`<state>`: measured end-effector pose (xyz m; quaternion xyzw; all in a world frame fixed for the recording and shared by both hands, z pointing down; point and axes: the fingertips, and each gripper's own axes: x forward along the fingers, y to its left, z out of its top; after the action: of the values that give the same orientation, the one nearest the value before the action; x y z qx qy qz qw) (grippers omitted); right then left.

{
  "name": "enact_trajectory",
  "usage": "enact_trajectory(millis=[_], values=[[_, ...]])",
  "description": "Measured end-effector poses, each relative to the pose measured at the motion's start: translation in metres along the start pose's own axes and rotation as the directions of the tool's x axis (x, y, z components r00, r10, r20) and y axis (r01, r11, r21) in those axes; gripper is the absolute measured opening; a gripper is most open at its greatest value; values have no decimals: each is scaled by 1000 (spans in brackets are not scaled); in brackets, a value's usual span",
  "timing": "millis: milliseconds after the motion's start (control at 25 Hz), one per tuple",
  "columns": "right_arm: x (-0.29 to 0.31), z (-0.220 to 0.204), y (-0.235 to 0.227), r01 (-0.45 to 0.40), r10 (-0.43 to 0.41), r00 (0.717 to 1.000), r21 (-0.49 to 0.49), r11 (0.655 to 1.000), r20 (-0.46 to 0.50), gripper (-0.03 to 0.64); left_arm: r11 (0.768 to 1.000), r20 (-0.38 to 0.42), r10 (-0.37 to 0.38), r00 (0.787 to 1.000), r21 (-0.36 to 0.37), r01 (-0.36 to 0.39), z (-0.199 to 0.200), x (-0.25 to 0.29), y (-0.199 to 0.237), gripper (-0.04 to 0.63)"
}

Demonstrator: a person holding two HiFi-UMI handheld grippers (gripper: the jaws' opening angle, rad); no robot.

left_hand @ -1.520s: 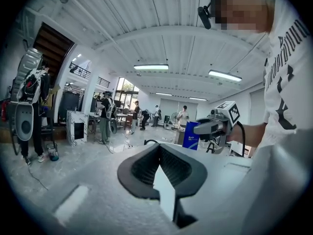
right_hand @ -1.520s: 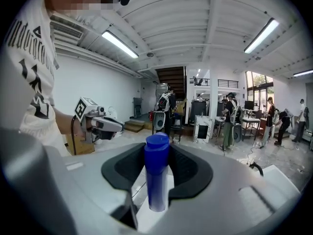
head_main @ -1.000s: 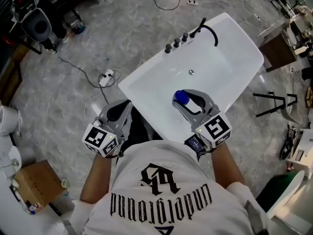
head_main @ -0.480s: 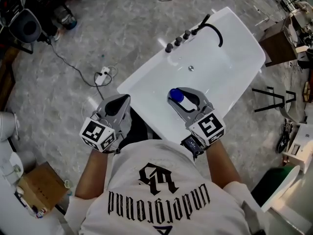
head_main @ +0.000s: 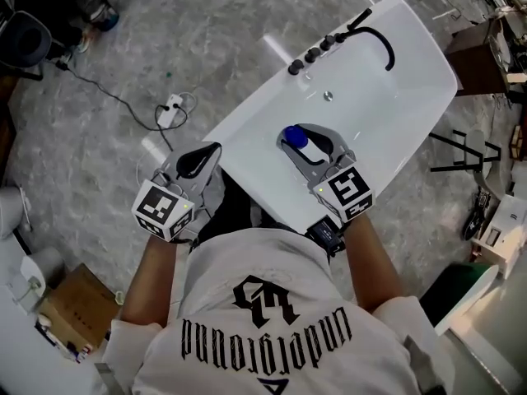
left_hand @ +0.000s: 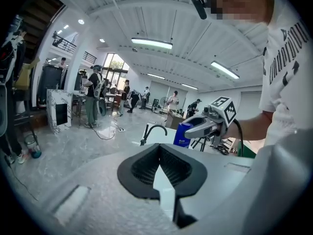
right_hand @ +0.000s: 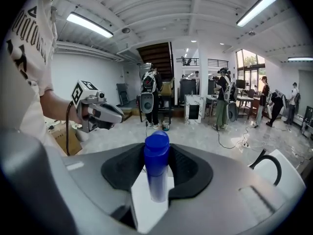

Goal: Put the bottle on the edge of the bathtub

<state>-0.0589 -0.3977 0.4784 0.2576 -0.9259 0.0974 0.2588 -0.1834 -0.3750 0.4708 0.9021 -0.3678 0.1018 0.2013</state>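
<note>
While gripping the blue bottle [right_hand: 156, 168], right tongs [head_main: 296, 138] angled down over the bathtub [head_main: 395, 113]; left tongs [head_main: 206, 151] pinched together, empty.

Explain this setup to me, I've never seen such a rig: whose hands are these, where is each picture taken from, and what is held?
There is no robot arm. A person holds a two-jaw gripper in each hand. One picture comes from a camera on the person's head, looking down. The other two come from cameras riding on the grippers, looking along their jaws. Below is a white bathtub with a black faucet. The right gripper is clamped on a blue-capped bottle, over the tub. The left gripper is shut and empty, near the tub's corner.
</note>
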Motion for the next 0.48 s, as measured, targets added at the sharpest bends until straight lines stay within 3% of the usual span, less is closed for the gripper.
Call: enact_trajectory(millis=[480], values=[[113,-60,-31,-2,2,989,3,1000,-150,149,998,-94,-54,994,-25,52,-43,35,73,6]])
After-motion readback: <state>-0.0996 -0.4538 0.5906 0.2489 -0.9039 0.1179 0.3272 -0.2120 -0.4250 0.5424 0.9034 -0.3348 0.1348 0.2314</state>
